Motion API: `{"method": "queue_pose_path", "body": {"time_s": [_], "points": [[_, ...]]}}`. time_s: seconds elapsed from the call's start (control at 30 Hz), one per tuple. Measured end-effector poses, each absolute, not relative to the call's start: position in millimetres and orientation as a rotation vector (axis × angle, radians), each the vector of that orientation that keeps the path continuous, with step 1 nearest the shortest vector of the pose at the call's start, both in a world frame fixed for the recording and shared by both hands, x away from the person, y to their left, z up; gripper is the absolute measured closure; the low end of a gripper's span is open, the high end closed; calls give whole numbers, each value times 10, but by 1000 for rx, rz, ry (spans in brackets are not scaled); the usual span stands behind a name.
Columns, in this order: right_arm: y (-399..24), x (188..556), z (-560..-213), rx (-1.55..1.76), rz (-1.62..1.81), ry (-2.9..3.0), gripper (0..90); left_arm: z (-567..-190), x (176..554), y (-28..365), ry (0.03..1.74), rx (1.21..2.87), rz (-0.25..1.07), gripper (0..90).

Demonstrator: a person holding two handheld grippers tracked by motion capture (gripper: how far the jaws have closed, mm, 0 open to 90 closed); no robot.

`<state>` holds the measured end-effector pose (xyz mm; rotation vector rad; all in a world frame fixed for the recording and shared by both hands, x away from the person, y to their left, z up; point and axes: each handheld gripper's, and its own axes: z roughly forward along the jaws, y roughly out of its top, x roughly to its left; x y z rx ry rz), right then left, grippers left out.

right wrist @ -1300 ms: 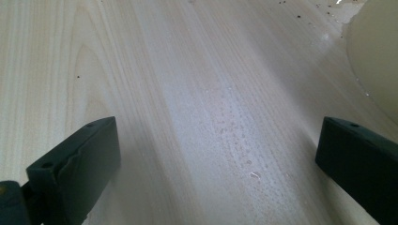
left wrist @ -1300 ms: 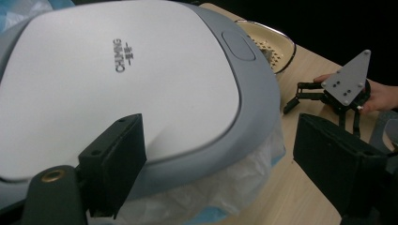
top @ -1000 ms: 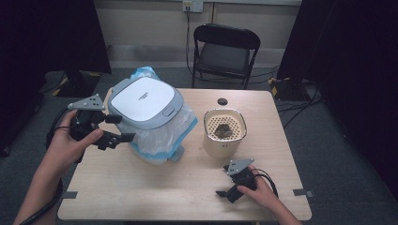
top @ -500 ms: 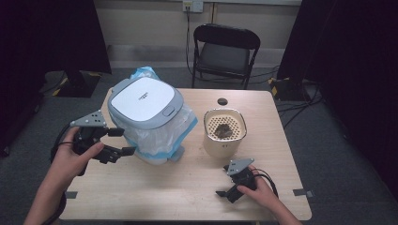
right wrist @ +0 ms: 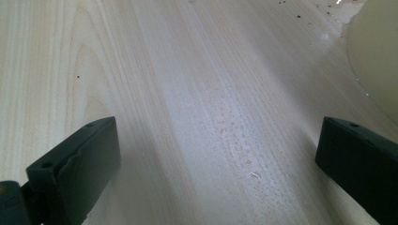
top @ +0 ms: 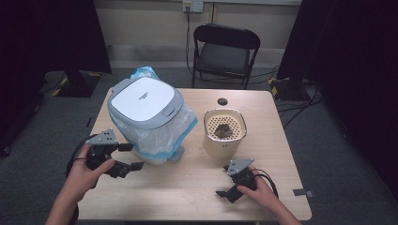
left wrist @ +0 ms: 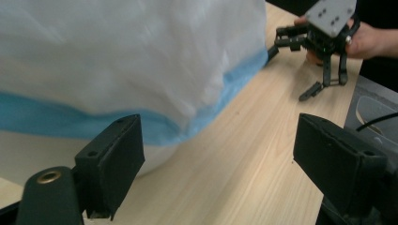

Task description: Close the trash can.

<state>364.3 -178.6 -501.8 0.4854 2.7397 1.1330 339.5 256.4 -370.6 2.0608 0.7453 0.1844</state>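
Left gripper (top: 130,157): jaws apart, empty, beside bin (top: 143,101) liner (left wrist: 141,70). Right gripper (top: 224,193): jaws apart, idle on table (top: 187,187). Advice: pinch blue hem only, lift gently.

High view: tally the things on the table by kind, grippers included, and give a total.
Bins with a lid and bag: 1, the bin
Beige pots with a strainer insert: 1, the pot
Small black discs: 1, the disc
Grippers: 2, left gripper, right gripper
Total: 5
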Motion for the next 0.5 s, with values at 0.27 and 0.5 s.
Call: {"method": "queue_pose_path", "body": {"time_s": [0.27, 0.5], "points": [[-1787, 3644, -5018, 482, 1133, 2739, 0, -4070, 3329, 2498, 745, 2080, 156, 161], [-1786, 3643, -5017, 486, 1133, 2740, 0, -4309, 3255, 2367, 710, 2122, 122, 161]]}}
